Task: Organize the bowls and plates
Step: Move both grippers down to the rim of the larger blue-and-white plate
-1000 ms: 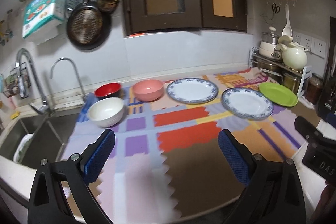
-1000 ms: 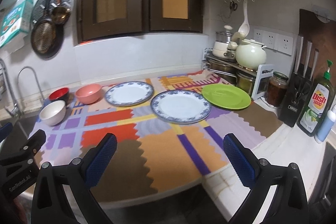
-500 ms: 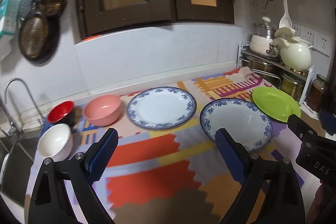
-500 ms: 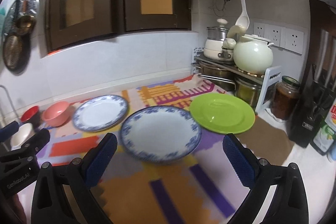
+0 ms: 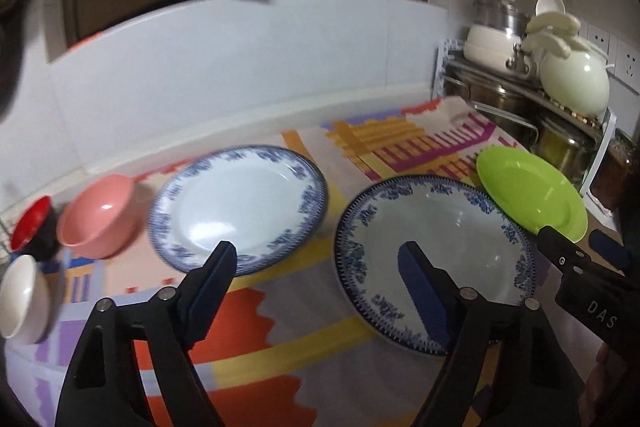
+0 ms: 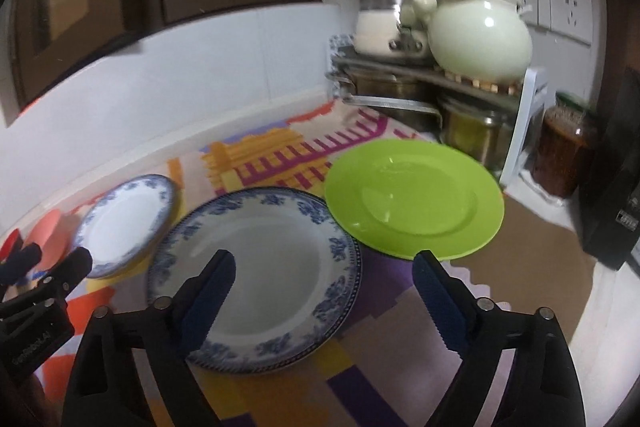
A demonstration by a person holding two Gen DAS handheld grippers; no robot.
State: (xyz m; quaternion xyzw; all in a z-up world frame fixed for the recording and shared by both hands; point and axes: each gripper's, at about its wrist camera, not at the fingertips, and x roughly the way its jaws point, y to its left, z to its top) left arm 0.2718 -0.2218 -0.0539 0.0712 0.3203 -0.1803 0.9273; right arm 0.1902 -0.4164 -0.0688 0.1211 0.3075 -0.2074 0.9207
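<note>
Hovering above the patterned surface (image 5: 248, 307), both hand-held grippers, left (image 5: 316, 291) and right (image 6: 324, 291), are spread, lately narrowing, nothing between. The round blue-rimmed white plate (image 6: 256, 267) lies below, probably touching the round green plate (image 6: 416, 199).

patchwork mat (image 6: 280, 155) on counter; pale green pot (image 6: 480, 39) on rack (image 6: 528, 115); brown jar (image 6: 566, 151) beside rack
</note>
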